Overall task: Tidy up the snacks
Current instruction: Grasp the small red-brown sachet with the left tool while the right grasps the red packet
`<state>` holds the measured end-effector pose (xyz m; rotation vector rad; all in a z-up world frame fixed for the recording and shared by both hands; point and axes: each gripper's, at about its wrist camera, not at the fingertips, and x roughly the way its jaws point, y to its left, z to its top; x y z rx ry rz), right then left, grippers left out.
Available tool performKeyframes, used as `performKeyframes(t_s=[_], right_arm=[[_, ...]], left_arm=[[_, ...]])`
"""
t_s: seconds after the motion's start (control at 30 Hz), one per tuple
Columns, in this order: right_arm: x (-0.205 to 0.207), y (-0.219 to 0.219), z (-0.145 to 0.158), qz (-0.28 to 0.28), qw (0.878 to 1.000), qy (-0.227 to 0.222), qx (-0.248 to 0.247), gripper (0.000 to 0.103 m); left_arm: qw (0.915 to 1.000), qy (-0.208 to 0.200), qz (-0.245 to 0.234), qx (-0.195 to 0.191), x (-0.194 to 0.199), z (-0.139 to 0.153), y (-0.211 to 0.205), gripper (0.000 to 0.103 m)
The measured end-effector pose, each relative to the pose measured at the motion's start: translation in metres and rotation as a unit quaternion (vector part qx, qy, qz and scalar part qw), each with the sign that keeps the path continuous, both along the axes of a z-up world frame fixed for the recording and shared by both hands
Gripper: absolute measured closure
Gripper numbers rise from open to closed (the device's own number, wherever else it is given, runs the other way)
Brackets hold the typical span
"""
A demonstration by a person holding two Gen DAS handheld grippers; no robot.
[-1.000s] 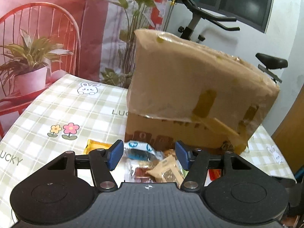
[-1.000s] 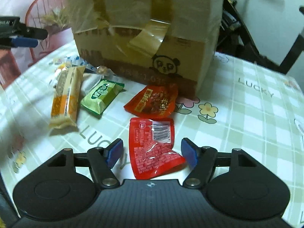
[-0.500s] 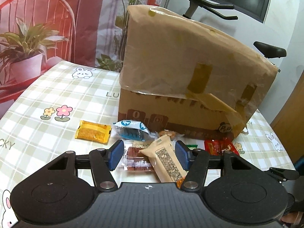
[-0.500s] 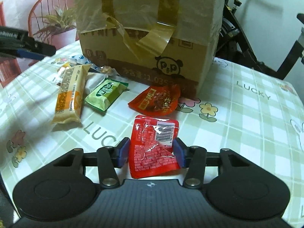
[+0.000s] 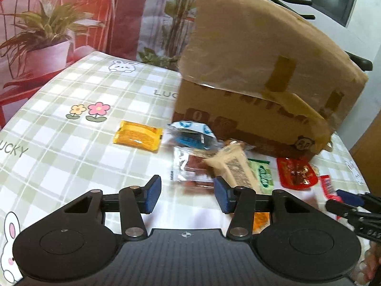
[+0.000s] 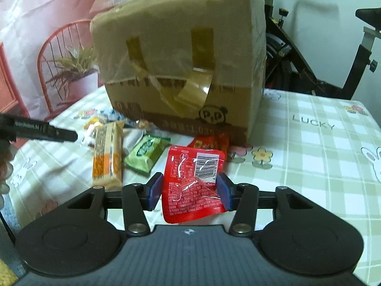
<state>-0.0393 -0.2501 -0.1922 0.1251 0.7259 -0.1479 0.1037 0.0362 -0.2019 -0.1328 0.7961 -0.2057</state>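
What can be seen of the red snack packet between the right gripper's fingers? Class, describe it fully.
The red snack packet is a flat, glossy, crinkled plastic pouch with small white print and a white barcode label at its upper right. It sits back side up between the blue fingers of the right gripper, which press its edges. Its lower edge overhangs the gripper body.

One box (image 6: pixel 181 54), one green packet (image 6: pixel 145 152), one bar (image 6: pixel 107 157) — two red packets (image 6: pixel 190 190)

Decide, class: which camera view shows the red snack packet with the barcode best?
The right wrist view. There the red packet fills the centre between the right gripper's pads, lifted, with its barcode and print in view. The left wrist view shows only a sliver of it at the right edge, beside the right gripper's tip.
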Motion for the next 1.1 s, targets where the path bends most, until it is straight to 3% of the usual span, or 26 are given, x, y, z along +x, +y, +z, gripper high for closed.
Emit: performKeyframes(t_s=[0.07,0.23,0.4,0.5,0.9,1.1], right_arm=[[0.001,-0.001,0.003,-0.004,1.0,-0.005,0.0,0.052],[0.003,-0.005,0.005,-0.016,1.0,-0.006,0.01,0.052],[0.002,-0.006,0.006,-0.026,1.0,-0.005,0.014,0.052],[0.002,-0.005,0.005,-0.029,0.999,-0.001,0.015,0.052],[0.0,-0.008,0.003,-0.032,0.999,0.001,0.017,0.052],[-0.003,-0.005,0.004,-0.028,0.999,0.001,0.017,0.052]], left_arm=[[0.9999,-0.011,-0.001,0.009,0.007,0.001,0.003,0.054],[0.9996,-0.028,0.004,0.006,0.044,0.007,0.006,0.077],[0.9979,-0.027,-0.052,0.025,0.07,0.002,-0.015,0.08],[0.9973,-0.006,-0.072,0.014,0.078,-0.008,-0.022,0.08],[0.9959,0.032,-0.081,-0.023,0.021,-0.037,-0.003,0.08],[0.9927,0.033,-0.116,-0.001,-0.003,-0.039,-0.008,0.078]])
